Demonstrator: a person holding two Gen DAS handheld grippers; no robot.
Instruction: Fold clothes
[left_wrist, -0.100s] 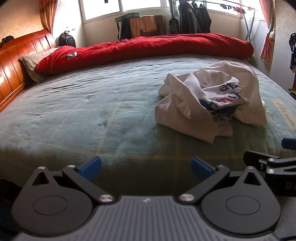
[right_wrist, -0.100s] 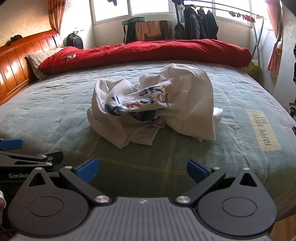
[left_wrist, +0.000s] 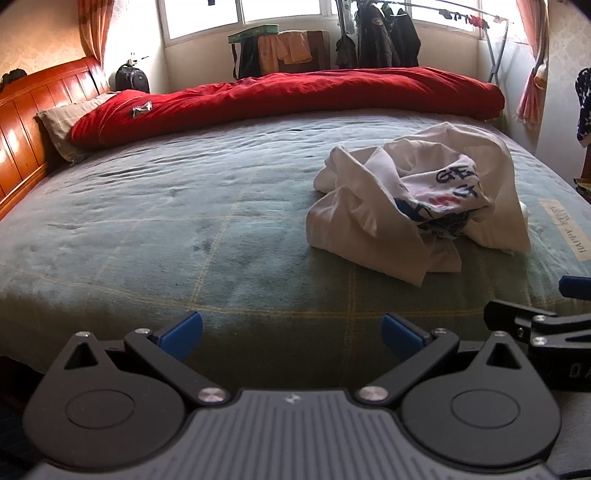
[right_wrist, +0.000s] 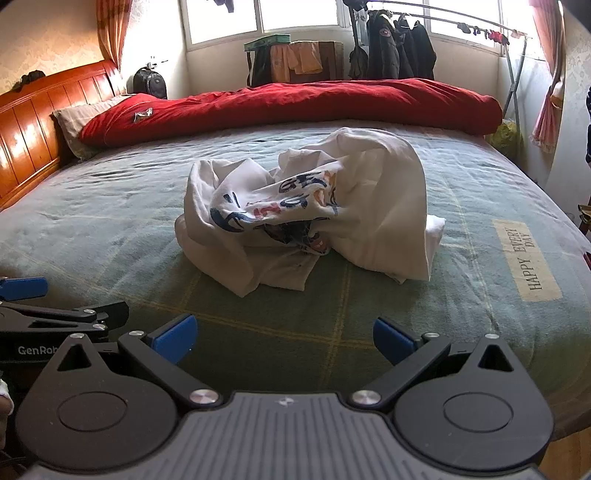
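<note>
Crumpled cloth is what faces you: the white printed T-shirt (right_wrist: 306, 218) lies bunched on the green bed cover (left_wrist: 184, 221), toward the foot-end edge of the bed and short of the red duvet (right_wrist: 295, 105). Your left gripper (left_wrist: 291, 330) and right gripper (right_wrist: 284, 330) hover at the near edge, fingers spread wide and holding nothing, apparently placed to reach it.

A home bedroom: ahead of the jaws spreads a bed (right_wrist: 110, 221) with wooden headboard (right_wrist: 33, 122), red duvet (right_wrist: 295, 103) and pillow (right_wrist: 74, 118); beyond, coats (right_wrist: 399, 48) hang on a rack by the windows (right_wrist: 295, 14).
</note>
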